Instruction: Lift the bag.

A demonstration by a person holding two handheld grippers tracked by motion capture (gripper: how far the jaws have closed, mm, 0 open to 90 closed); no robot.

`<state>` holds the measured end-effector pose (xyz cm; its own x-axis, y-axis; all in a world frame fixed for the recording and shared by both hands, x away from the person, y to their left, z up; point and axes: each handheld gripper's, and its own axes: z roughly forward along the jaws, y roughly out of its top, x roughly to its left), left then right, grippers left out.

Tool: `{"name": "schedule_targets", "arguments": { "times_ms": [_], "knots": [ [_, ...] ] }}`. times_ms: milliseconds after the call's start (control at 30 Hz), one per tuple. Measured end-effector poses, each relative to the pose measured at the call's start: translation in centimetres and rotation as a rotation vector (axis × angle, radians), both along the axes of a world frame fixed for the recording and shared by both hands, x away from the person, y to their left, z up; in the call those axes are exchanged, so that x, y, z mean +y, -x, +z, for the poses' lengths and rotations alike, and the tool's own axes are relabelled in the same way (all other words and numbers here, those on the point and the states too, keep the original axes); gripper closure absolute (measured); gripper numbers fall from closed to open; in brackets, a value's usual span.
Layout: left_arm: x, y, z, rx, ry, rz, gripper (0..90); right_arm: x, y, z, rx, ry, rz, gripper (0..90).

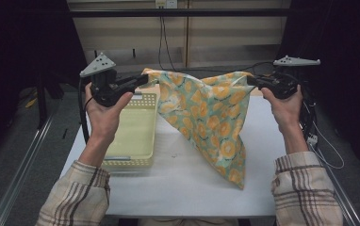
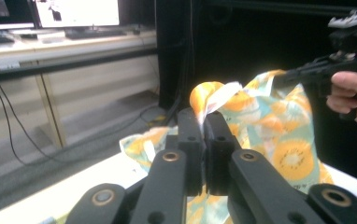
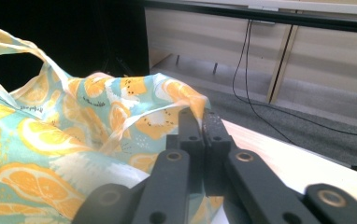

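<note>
A pale green cloth printed with orange slices (image 1: 209,113) hangs stretched between my two grippers above the white table (image 1: 183,183). Its lower corner droops to the tabletop at the front right. My left gripper (image 1: 145,79) is shut on the cloth's left top corner; in the left gripper view the fabric (image 2: 279,135) sticks up between the closed fingertips of that gripper (image 2: 204,122). My right gripper (image 1: 252,81) is shut on the right top corner, and in the right gripper view the cloth (image 3: 50,140) spreads left from the right gripper (image 3: 202,120).
A pale yellow perforated basket (image 1: 132,136) sits on the table's left side, under my left hand. Shelving with hanging cables (image 1: 161,37) stands beyond the table's far edge. A dark metal rail (image 1: 22,169) runs along the floor at the left.
</note>
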<state>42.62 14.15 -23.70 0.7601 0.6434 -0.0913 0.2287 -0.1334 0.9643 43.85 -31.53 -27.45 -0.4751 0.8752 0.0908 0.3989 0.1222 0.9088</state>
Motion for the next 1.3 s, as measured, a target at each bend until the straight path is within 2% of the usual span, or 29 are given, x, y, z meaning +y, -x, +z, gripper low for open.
{"name": "schedule_targets", "arguments": {
  "times_ms": [167,200,267,300,400,500,533,667,733,800,833,933,1000,1100,1233,1300],
  "knots": [
    [-0.6,-0.2,-1.8,0.040,-0.060,-0.026,80.1,-0.3,0.3,-0.9,0.014,0.008,-0.018,81.7],
    [-0.7,-0.2,-2.2,0.050,-0.073,-0.029,75.7,-0.4,0.4,-1.2,0.024,0.009,-0.022,78.7],
    [-1.0,0.0,-2.8,0.051,-0.102,-0.035,58.3,-0.5,0.5,-1.8,0.044,0.018,-0.025,68.0],
    [-1.0,0.2,-3.0,0.051,-0.120,-0.019,53.2,-0.5,0.6,-2.0,0.045,0.015,-0.022,62.2],
    [-0.8,0.7,-3.6,0.057,-0.130,-0.010,32.5,-0.6,1.2,-2.1,0.039,-0.004,-0.008,47.1],
    [-0.5,1.4,-4.1,0.054,-0.136,0.005,17.2,-0.7,1.9,-1.8,0.028,-0.019,-0.002,34.1],
    [-0.3,1.7,-4.3,0.052,-0.138,0.012,14.1,-0.7,2.3,-1.7,0.025,-0.018,0.000,33.0],
    [0.9,2.9,-5.2,0.064,-0.134,0.032,8.2,-0.3,3.6,-1.9,0.029,0.001,0.010,22.9],
    [1.6,3.6,-5.8,0.060,-0.134,0.050,7.3,-0.1,4.4,-2.4,0.025,0.017,0.004,22.3],
    [2.1,4.2,-6.5,0.072,-0.140,0.048,5.7,0.0,5.0,-3.0,0.026,0.022,0.003,20.5],
    [2.3,4.6,-7.0,0.075,-0.150,0.040,5.6,0.1,5.3,-3.4,0.034,0.027,0.003,19.9],
    [3.0,5.5,-8.7,0.100,-0.172,0.058,5.4,0.3,6.4,-4.9,0.047,0.045,-0.006,19.2],
    [3.3,6.0,-9.8,0.115,-0.165,0.059,5.5,0.4,6.9,-6.0,0.070,0.058,-0.009,18.0],
    [3.9,6.7,-10.7,0.103,-0.178,0.062,5.4,0.5,7.7,-7.1,0.085,0.086,-0.015,18.5],
    [4.3,7.5,-11.6,0.113,-0.175,0.073,4.5,0.6,8.6,-8.0,0.095,0.089,-0.025,18.4],
    [4.4,8.0,-12.2,0.129,-0.177,0.078,4.5,0.4,9.1,-8.5,0.100,0.073,-0.026,18.8]
  ]
}}
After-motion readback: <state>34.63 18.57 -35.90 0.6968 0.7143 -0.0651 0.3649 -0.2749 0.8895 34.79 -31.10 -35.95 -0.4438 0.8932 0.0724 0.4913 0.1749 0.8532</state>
